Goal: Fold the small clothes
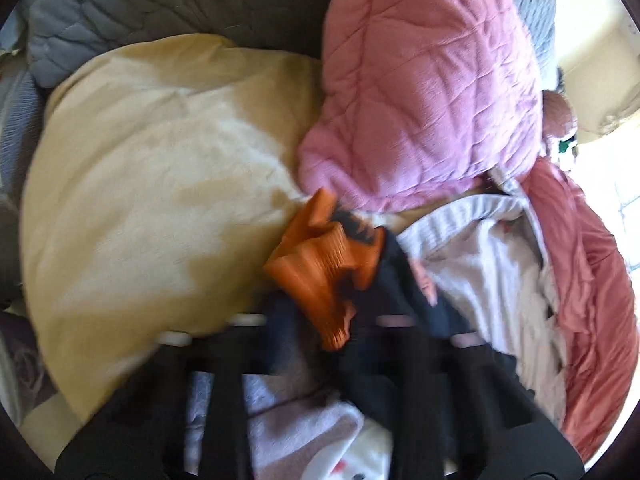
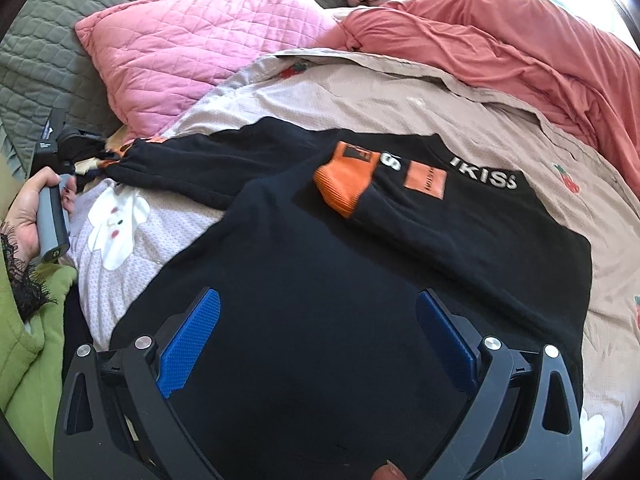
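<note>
**Sleeve fold under way on the bed**

Bedding fills both views: a pale printed quilt [image 2: 400, 92] under the work, a pink pillow [image 2: 192, 44] and a coral blanket [image 2: 520, 52] behind it, a grey cover [image 2: 44, 40] at the far left, and a tan pillow [image 1: 152, 184] in the left wrist view.

A black sweatshirt [image 2: 312, 272] lies spread on the quilt with white lettering near its far edge. One sleeve is already folded across the chest, its orange cuff [image 2: 344, 190] resting on the body. The other sleeve [image 2: 192, 164] stretches out toward the left, away from the body.

The left gripper [image 1: 320, 320] is blurred, but its jaws are closed and the second cuff [image 1: 324, 264] bunches right at their tip, so it appears pinched there. In the right wrist view the person's hand [image 2: 28, 212] holds that gripper's handle at the sleeve's end.

The right gripper [image 2: 316, 332] stands wide, blue pads [image 2: 192, 332] apart, hovering over the lower body of the sweatshirt with nothing between them; whether the tips touch the cloth I cannot tell.

My reading is that the second sleeve fold is in hand. The next move calls for carrying this cuff across to lie over the chest beside the first, keeping the sleeve flat and untwisted, while the right gripper could steady the body. The hem-to-collar fold would follow.
</note>
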Demonstrator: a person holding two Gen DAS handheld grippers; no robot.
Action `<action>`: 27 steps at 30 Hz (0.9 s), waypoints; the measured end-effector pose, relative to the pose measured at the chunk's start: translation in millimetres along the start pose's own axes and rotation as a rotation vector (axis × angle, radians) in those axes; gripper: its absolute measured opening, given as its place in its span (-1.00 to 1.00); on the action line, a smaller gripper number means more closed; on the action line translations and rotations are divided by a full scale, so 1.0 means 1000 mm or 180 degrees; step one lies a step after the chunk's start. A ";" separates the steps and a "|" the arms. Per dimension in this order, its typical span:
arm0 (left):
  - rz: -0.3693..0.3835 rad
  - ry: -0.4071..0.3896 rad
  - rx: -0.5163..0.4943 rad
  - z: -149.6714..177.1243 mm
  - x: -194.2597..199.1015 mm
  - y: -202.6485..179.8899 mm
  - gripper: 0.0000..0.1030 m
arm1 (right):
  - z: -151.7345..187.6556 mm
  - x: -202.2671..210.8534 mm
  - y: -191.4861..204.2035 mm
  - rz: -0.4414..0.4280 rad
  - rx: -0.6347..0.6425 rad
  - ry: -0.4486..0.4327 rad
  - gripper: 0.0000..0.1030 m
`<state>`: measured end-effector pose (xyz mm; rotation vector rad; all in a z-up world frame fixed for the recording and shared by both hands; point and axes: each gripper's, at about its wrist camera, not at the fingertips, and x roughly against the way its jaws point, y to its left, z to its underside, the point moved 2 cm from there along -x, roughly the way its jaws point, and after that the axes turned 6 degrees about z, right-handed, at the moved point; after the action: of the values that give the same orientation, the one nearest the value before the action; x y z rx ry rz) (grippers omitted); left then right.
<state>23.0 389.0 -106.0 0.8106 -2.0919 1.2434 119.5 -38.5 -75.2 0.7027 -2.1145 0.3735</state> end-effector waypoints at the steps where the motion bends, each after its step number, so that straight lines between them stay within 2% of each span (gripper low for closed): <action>1: 0.0046 -0.0031 -0.0052 0.000 0.002 -0.004 -0.96 | 0.001 0.000 -0.003 0.0010 -0.0019 0.0004 0.90; 4: 0.0177 -0.0128 -0.0281 0.003 0.012 -0.024 -0.96 | 0.003 0.000 -0.016 0.0054 -0.0129 0.0022 0.90; 8: 0.0507 -0.0230 -0.0696 0.017 0.041 -0.071 -0.96 | 0.005 0.001 -0.038 0.0109 -0.0297 0.0015 0.90; 10: 0.0772 -0.0138 -0.0966 0.034 0.051 -0.105 -0.96 | 0.006 0.001 -0.048 0.0159 -0.0372 0.0012 0.90; 12: 0.0929 -0.0023 -0.1181 0.054 0.054 -0.133 -0.96 | 0.007 0.003 -0.060 0.0210 -0.0472 -0.0001 0.90; 17: 0.1345 0.0480 -0.1677 0.129 0.052 -0.198 -0.96 | 0.012 0.009 -0.092 0.0332 -0.0726 -0.0052 0.90; 22: 0.1406 0.0943 -0.2187 0.211 0.024 -0.232 -0.96 | 0.017 0.013 -0.122 0.0407 -0.1000 -0.0070 0.90; 25: 0.1291 0.1249 -0.2327 0.243 -0.007 -0.233 -0.92 | 0.021 0.016 -0.133 0.0441 -0.1100 -0.0085 0.90; 27: 0.1239 0.1350 -0.2388 0.256 -0.018 -0.227 -0.89 | 0.022 0.016 -0.137 0.0452 -0.1136 -0.0084 0.90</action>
<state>160.7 75.3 -97.8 -0.1853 -2.1476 0.6135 180.1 -164.2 -73.7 0.3531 -2.1851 0.0570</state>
